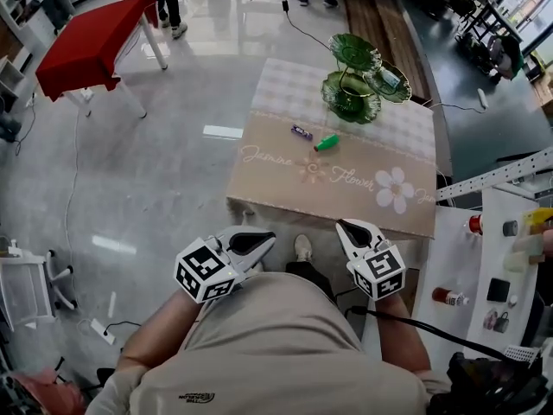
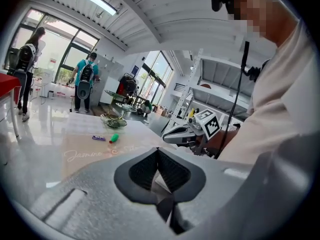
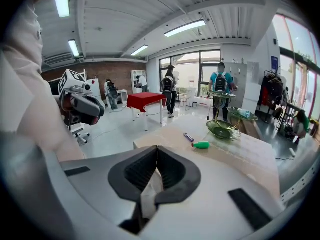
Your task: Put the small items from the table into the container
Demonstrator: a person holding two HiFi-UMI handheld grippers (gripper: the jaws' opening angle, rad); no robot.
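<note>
A small green bottle (image 1: 327, 143) and a purple wrapped item (image 1: 301, 131) lie side by side on the beige tablecloth (image 1: 346, 180). Behind them stands the container, a green glass tiered dish (image 1: 354, 80), with a small pack in its right bowl (image 1: 390, 79). Both grippers hover short of the table's near edge, close to my body. My left gripper (image 1: 268, 239) is shut and empty, and so is my right gripper (image 1: 344, 226). The bottle (image 3: 202, 145) and the dish (image 3: 225, 129) show far ahead in the right gripper view. The left gripper view has the bottle (image 2: 114, 138) to the left.
A red-covered table (image 1: 91, 41) stands at the far left. A white shelf (image 1: 492, 266) with small bottles sits right of the table. Cables and a chair base (image 1: 34, 284) lie on the floor at left. People (image 2: 86, 81) stand in the background.
</note>
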